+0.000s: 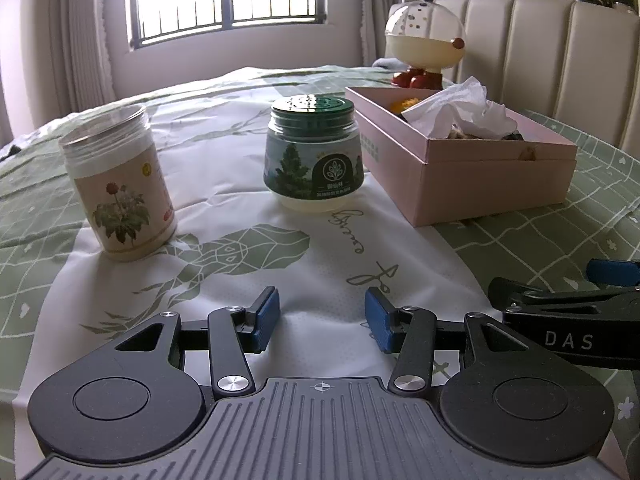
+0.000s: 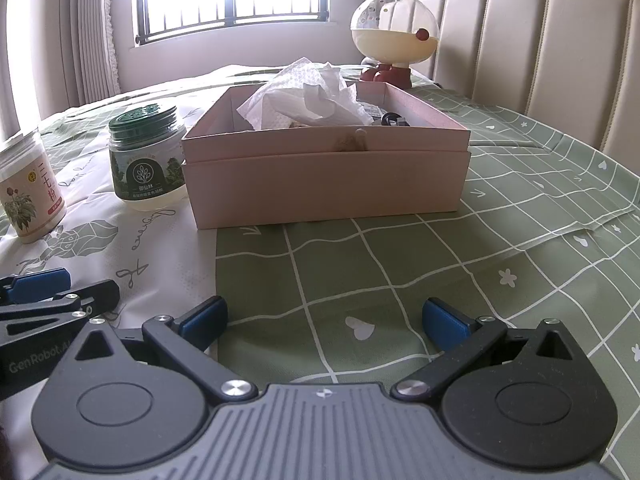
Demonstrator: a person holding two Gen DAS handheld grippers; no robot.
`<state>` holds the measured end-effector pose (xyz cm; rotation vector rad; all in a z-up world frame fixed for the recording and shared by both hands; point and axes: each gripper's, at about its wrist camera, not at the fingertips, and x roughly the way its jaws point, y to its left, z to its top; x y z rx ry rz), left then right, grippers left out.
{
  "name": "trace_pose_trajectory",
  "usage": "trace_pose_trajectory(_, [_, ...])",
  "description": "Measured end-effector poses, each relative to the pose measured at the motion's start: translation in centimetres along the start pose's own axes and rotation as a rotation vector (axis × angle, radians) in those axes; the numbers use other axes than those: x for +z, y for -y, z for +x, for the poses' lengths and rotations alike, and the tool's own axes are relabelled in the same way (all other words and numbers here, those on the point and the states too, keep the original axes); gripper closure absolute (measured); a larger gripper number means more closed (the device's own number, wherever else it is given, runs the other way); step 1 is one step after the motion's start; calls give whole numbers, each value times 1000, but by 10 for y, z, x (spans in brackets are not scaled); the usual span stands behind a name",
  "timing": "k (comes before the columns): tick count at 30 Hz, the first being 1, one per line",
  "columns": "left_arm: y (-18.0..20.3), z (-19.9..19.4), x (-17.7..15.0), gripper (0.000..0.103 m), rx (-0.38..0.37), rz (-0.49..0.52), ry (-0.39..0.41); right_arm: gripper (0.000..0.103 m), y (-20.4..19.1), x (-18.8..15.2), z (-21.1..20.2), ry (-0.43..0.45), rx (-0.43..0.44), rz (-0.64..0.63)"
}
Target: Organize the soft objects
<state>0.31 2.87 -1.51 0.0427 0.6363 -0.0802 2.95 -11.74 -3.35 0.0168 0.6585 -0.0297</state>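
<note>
A pink cardboard box (image 2: 328, 180) stands on the bed and holds crumpled white tissue (image 2: 308, 96) and small dark items. It also shows in the left wrist view (image 1: 492, 176) at the right, with the tissue (image 1: 460, 108) sticking out. My left gripper (image 1: 322, 316) is open and empty, low over the white printed cloth (image 1: 240, 264). My right gripper (image 2: 324, 320) is open wide and empty over the green checked sheet (image 2: 400, 264), in front of the box. Each gripper shows at the edge of the other's view.
A green-lidded jar (image 1: 314, 156) and a lidless flower-label jar (image 1: 118, 184) stand left of the box. A round cream toy figure (image 2: 394, 32) stands behind the box. A padded headboard (image 2: 540, 48) rises at the right, a window at the back.
</note>
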Motion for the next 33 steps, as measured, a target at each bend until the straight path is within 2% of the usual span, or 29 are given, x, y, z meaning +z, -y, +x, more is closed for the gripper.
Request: trace_pose_trajectory(33, [-1, 0, 0, 52, -3, 12, 3, 0, 0, 0, 0, 0, 0, 0])
